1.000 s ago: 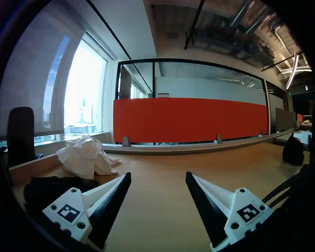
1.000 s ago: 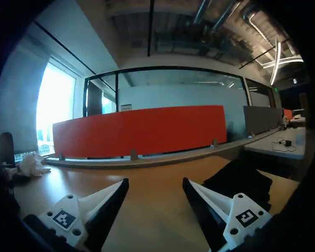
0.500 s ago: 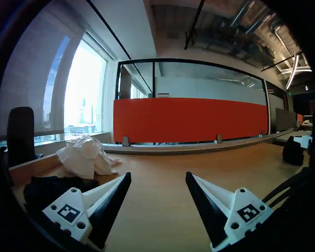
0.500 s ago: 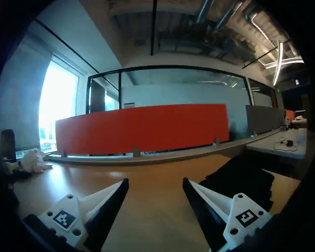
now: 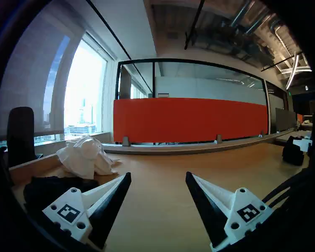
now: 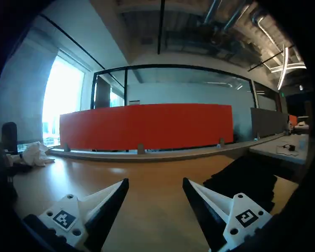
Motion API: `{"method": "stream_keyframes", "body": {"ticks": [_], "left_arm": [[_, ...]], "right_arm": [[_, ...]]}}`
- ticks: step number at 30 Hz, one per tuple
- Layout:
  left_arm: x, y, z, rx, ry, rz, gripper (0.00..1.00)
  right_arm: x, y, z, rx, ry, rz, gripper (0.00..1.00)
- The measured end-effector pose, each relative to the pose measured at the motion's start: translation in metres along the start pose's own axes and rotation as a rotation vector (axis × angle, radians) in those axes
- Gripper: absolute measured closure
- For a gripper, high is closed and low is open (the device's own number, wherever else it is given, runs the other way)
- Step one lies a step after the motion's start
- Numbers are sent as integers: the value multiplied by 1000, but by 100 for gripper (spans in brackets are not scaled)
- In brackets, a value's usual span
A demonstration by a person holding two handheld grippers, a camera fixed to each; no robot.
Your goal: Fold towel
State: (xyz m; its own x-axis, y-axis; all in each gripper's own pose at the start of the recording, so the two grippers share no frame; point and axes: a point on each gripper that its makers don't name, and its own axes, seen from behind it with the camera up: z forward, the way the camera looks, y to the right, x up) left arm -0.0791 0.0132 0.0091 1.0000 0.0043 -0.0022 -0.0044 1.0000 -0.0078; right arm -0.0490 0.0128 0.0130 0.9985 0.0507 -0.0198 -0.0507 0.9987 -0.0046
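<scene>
A crumpled white towel [image 5: 85,156] lies on the wooden desk [image 5: 157,197] at the far left, behind a dark cloth [image 5: 48,189]. My left gripper [image 5: 157,178] hovers open just above the desk, right of the white towel, with nothing between its fingers. In the right gripper view the same white towel [image 6: 35,153] is small at the far left edge. A stack of black folded cloth [image 6: 245,182] lies on the desk at the right, just beyond the right finger [image 6: 208,206]. My right gripper [image 6: 155,185] is open and holds nothing.
An orange divider panel [image 5: 191,119] runs along the back edge of the desk. A dark chair back [image 5: 21,134] stands at the left by the window. A black bundle [image 5: 292,150] sits at the desk's far right. A second desk [image 6: 283,147] with small items lies beyond.
The right gripper view has turned slightly, so the divider and white towel shifted a little rightward in its view. The left gripper is still. Both grippers stay open.
</scene>
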Motion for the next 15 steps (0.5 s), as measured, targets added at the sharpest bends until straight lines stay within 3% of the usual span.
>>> {"method": "stream_keyframes", "body": {"ticks": [6, 15], "left_arm": [[0, 0, 0, 0, 0, 0, 4], [0, 0, 0, 0, 0, 0, 4]], "right_arm": [[-2, -6, 0, 3, -2, -34, 1], [-2, -7, -2, 5, -3, -32, 1]]}}
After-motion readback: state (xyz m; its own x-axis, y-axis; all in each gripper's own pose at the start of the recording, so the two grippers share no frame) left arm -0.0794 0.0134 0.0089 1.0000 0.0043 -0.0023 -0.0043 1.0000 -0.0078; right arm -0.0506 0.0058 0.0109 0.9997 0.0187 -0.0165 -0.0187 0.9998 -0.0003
